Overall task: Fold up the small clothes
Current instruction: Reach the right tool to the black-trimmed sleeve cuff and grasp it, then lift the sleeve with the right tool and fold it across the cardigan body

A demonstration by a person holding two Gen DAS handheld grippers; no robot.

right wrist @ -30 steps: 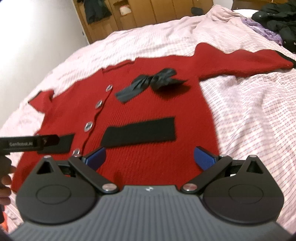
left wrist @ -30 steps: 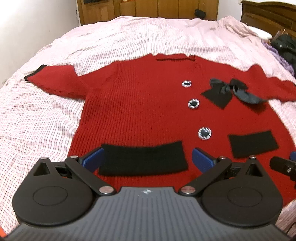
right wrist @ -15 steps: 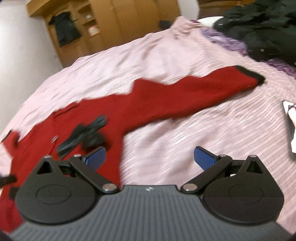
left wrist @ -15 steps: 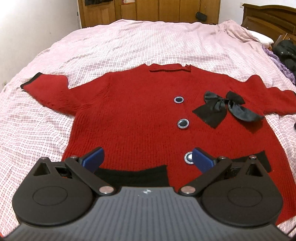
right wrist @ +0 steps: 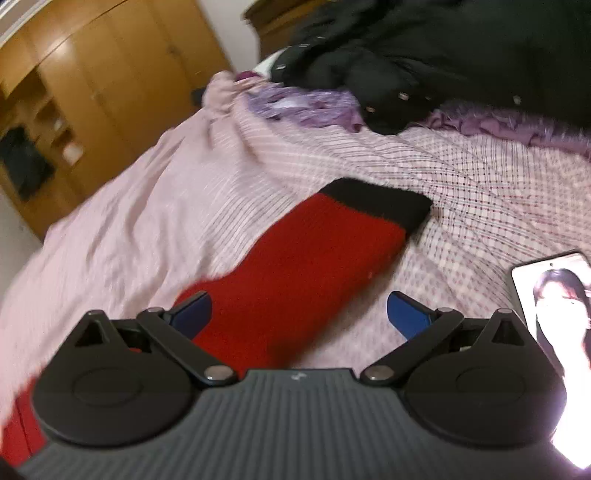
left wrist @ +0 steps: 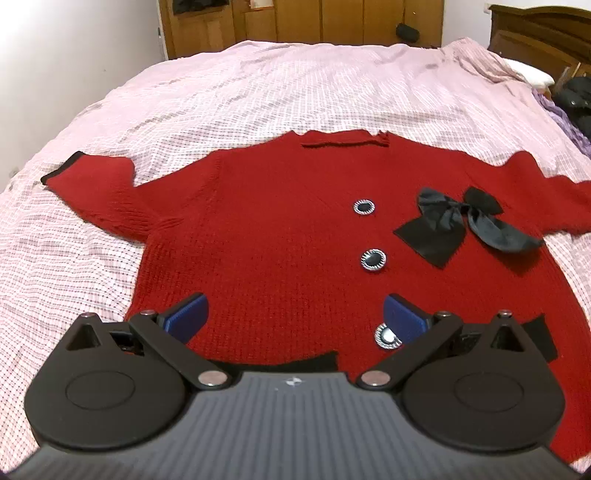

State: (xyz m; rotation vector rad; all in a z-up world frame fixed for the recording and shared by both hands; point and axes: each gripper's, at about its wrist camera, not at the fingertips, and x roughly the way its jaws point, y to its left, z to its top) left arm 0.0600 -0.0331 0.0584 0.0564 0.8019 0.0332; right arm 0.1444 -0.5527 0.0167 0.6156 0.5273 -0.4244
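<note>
A small red knit cardigan [left wrist: 280, 229] lies flat and face up on the bed, both sleeves spread out, with dark round buttons [left wrist: 373, 259] down its front and a black bow [left wrist: 458, 225] on its right chest. My left gripper [left wrist: 295, 317] hovers open over the lower hem, nothing between its blue pads. In the right wrist view the cardigan's right sleeve [right wrist: 306, 266] with its black cuff [right wrist: 376, 201] stretches away from me. My right gripper [right wrist: 299, 317] is open above that sleeve, holding nothing.
The bed carries a pink checked sheet [left wrist: 258, 92]. A pile of black clothing [right wrist: 443, 48] and purple fabric [right wrist: 317, 107] lies beyond the cuff. A lit phone [right wrist: 554, 314] rests at the right edge. Wooden wardrobes [left wrist: 314, 22] stand behind the bed.
My right gripper has swung right from over the cardigan's body to the right sleeve and cuff. My left gripper's view has shifted up the cardigan; its lower black trim now sits under the gripper.
</note>
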